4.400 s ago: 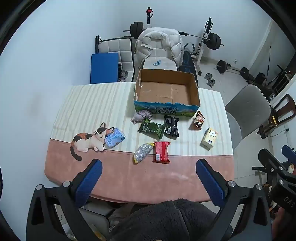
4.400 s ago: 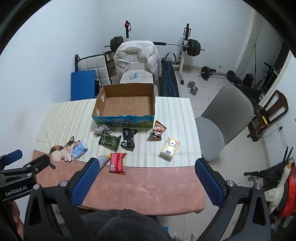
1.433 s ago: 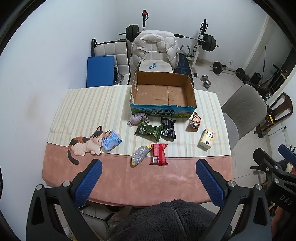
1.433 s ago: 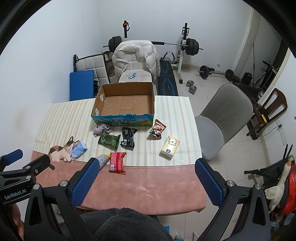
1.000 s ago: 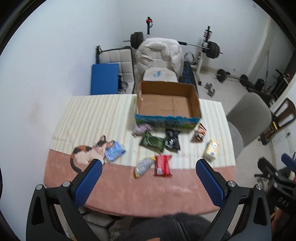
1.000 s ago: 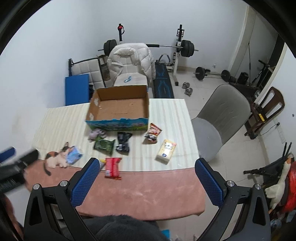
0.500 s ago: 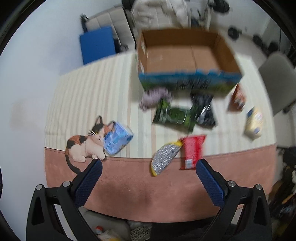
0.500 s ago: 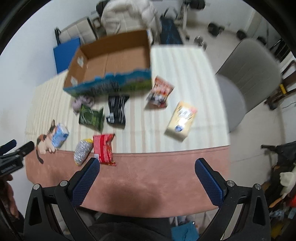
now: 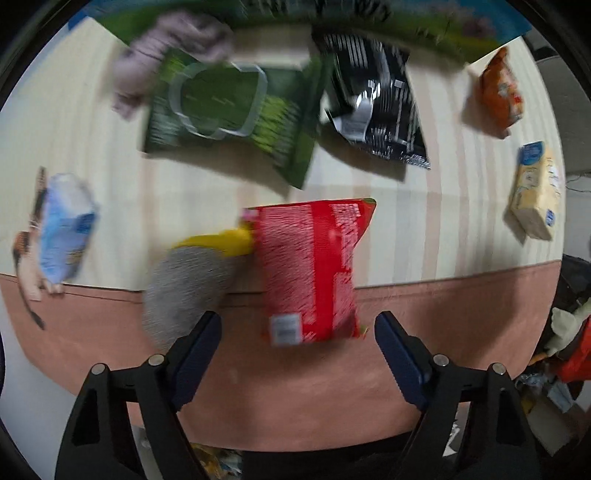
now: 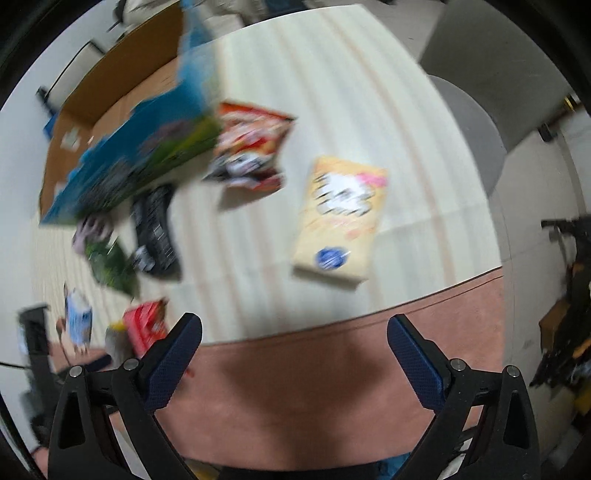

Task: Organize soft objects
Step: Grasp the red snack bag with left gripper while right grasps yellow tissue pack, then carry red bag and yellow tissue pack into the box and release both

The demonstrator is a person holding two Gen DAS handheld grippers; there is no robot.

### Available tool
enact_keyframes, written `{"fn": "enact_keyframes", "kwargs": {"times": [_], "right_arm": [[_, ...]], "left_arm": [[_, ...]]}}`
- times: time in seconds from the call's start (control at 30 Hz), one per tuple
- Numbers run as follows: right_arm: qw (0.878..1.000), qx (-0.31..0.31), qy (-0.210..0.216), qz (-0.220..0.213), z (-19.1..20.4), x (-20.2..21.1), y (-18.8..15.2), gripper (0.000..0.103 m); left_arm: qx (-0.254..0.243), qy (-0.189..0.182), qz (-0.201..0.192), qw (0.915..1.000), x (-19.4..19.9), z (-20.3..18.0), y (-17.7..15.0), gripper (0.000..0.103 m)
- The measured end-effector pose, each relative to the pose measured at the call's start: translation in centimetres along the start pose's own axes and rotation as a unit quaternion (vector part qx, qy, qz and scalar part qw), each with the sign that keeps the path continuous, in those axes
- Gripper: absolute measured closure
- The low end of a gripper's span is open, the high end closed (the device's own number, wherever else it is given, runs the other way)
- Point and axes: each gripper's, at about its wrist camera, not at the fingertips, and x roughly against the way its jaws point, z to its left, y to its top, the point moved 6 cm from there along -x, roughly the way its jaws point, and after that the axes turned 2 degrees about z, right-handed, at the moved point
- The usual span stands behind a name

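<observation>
Motion blur smears both views, leaving print on the red packet [image 9: 314, 269] and yellow pack [image 10: 341, 218] unreadable. The cardboard box [image 9: 369, 22] at the table's far edge is cut off by the left view's top, its inside unseen there.

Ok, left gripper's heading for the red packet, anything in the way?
Nothing visible. The left gripper is open, with the red packet lying straight ahead between its fingers. The grey-and-yellow pouch touches the packet's left edge, close to the left finger.
</observation>
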Motion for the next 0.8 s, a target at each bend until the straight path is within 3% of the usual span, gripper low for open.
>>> {"fn": "enact_keyframes", "kwargs": {"times": [0.13, 0.27, 0.43, 0.57, 0.8], "right_arm": [[1.000, -0.016, 0.000, 0.001, -2.0, -0.4, 2.2, 0.001], [1.000, -0.027, -0.006, 0.009, -3.1, -2.1, 4.5, 0.003], [0.998, -0.046, 0.000, 0.037, -3.8, -5.4, 6.5, 0.015], [0.996, -0.052, 0.007, 0.068, -3.7, -8.5, 7.3, 0.033], [0.998, -0.016, 0.004, 0.064, -3.2, -8.7, 5.9, 0.038]], "left_arm": [[0.014, 0.001, 0.016, 0.9998, -2.1, -1.2, 1.0, 0.022], [0.021, 0.023, 0.018, 0.9994, -3.2, -2.0, 1.4, 0.054], [0.036, 0.018, 0.012, 0.9991, -3.2, -2.2, 1.2, 0.058], [0.044, 0.021, 0.006, 0.9988, -2.2, -2.3, 0.8, 0.060], [0.056, 0.015, -0.027, 0.9980, 2.9, -3.5, -1.4, 0.061]]}}
